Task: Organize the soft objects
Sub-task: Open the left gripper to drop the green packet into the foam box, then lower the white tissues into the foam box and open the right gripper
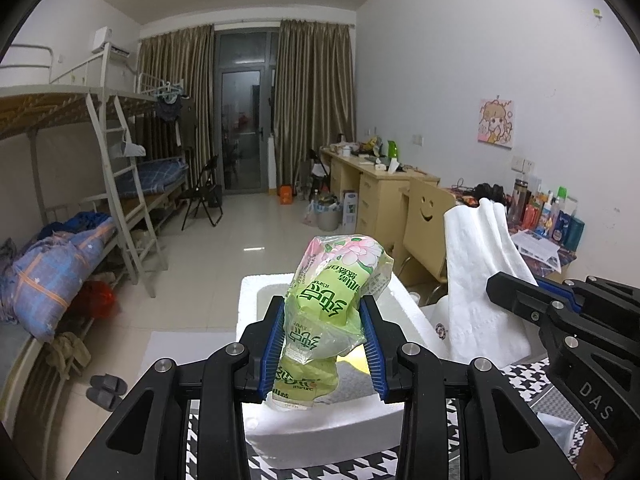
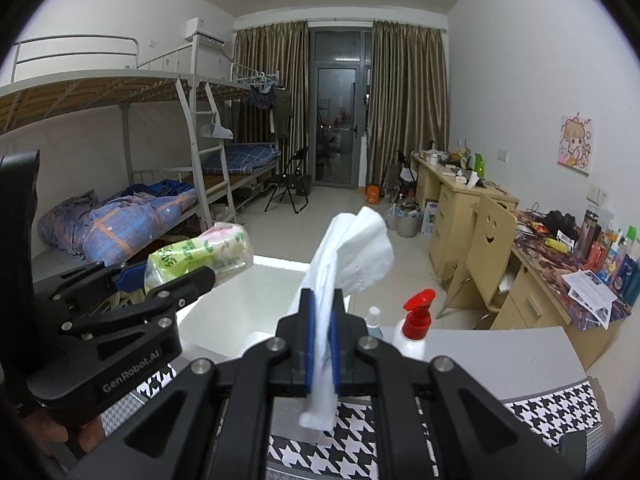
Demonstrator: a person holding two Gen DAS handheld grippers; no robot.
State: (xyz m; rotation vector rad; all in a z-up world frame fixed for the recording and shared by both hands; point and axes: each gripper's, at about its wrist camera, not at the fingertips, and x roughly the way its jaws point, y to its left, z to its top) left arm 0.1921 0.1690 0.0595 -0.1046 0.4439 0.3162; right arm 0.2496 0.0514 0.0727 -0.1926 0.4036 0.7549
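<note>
White foam box [image 1: 320, 424] sat just below the green tissue pack [image 1: 328, 312], which the left gripper [image 1: 322, 344] clamped. The right gripper [image 2: 322, 344] pinched a white tissue [image 2: 352, 256] nearby. Lowering each inside before releasing seemed wise, since both would crumple.

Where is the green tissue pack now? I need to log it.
In the left wrist view the green tissue pack sits centre frame, squeezed in the left tongs above the white foam box.

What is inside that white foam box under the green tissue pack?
The foam box shows a white inner wall and a yellowish patch at its bottom. The tissue pack, squeezed in the left tongs, covers most of the inside, so any contents cannot be made out.
</note>
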